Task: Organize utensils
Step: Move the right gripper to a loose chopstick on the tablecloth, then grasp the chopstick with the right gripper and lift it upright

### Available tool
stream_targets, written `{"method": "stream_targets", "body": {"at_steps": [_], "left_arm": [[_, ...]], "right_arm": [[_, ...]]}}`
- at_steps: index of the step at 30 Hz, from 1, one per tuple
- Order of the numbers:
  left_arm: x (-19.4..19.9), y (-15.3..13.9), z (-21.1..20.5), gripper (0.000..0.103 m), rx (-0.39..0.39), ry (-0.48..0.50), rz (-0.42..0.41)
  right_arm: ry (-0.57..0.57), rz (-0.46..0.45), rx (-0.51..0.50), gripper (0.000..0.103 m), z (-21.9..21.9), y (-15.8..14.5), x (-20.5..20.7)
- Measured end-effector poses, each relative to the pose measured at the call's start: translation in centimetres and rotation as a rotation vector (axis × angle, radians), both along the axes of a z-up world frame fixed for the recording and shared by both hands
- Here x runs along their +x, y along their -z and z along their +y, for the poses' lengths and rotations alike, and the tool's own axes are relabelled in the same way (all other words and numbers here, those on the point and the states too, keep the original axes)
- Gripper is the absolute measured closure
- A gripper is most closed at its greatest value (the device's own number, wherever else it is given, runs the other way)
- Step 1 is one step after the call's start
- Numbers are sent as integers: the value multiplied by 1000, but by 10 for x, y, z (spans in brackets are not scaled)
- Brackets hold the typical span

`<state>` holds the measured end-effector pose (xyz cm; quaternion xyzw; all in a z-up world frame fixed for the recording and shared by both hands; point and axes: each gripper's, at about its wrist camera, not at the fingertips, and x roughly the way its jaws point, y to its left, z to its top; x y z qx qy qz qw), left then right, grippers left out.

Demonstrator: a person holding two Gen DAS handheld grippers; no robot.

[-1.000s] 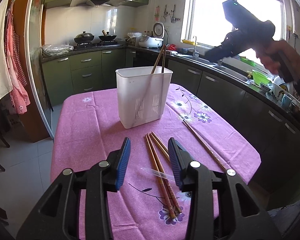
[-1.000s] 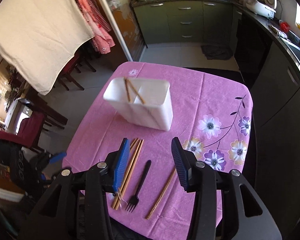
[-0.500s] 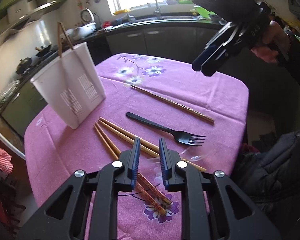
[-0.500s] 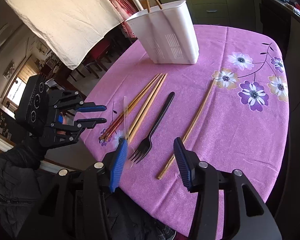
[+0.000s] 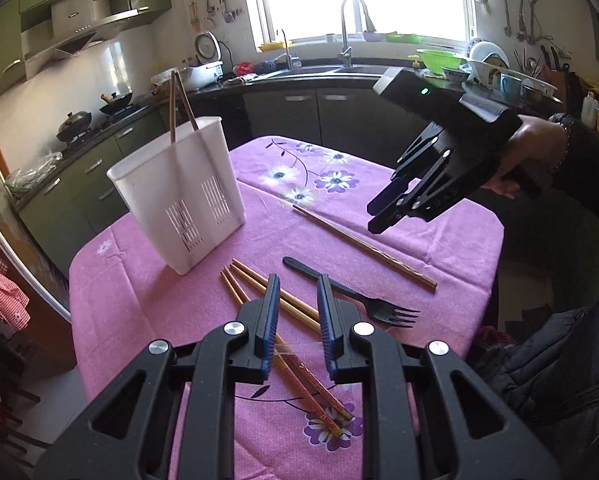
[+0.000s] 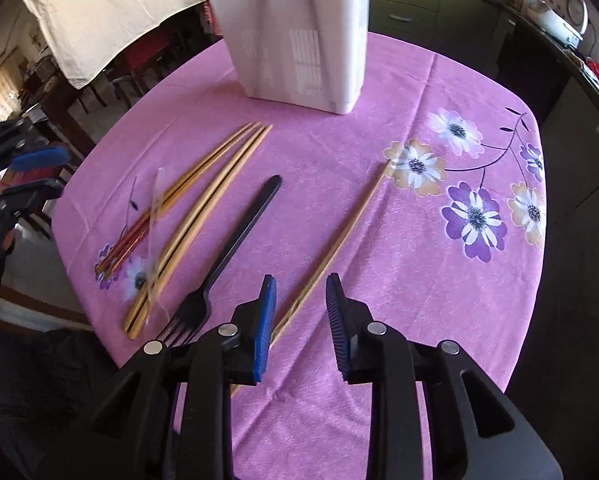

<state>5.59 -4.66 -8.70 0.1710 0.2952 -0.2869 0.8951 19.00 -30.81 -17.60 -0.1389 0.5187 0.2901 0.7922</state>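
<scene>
- White slotted plastic utensil holder (image 5: 179,196) stands upright on the pink flowered tablecloth (image 6: 379,280); two brown chopsticks (image 5: 175,108) already lean inside it.
- Loose on the cloth: a cluster of tan wooden chopsticks (image 6: 215,192), a black plastic fork (image 6: 235,240), and a single tan chopstick (image 6: 339,240) lying apart to the fork's right.
- Left gripper (image 5: 297,312) hovers low over the chopstick cluster, jaws apart and empty; a thin clear plastic strip (image 5: 299,346) spans the gap between its pads.
- Right gripper (image 6: 301,316) is parted and empty, with the thick end of the single chopstick passing between the jaws, left pad nearer it.
- Judgement: step in hand is a pickup of the single chopstick, with most utensils not yet stowed.
- To do it well: centre the stick between the pads, descend until the tips nearly meet the cloth, and close square across the shaft near its thick end.
- Risk: a thin round stick may roll or pivot; the cloth may get pinched.
- Lift level, then tip it thin end down into the holder.
</scene>
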Motion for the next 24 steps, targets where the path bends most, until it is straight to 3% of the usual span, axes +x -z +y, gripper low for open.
{"method": "stream_targets", "body": {"at_steps": [7,9,11,13,18,24], "left_arm": [[-7,-13,1,85,-33,3,-39],[-9,-12,1,84,-21,18,-41],[-8,-7,1,81,9,28,-39],[-2,0,0,75,36,47,-16],[5,21,-14,75,138,152,23],[10,29,-36,76,172,248,75]], "right_arm": [[101,110,-90,76,20,28,66],[103,124,-116,80,25,34,73],[93,107,-152,90,31,35,75],[104,123,-131,93,30,37,81],[153,143,-46,96,8,36,85],[178,91,117,96,-27,4,69]]}}
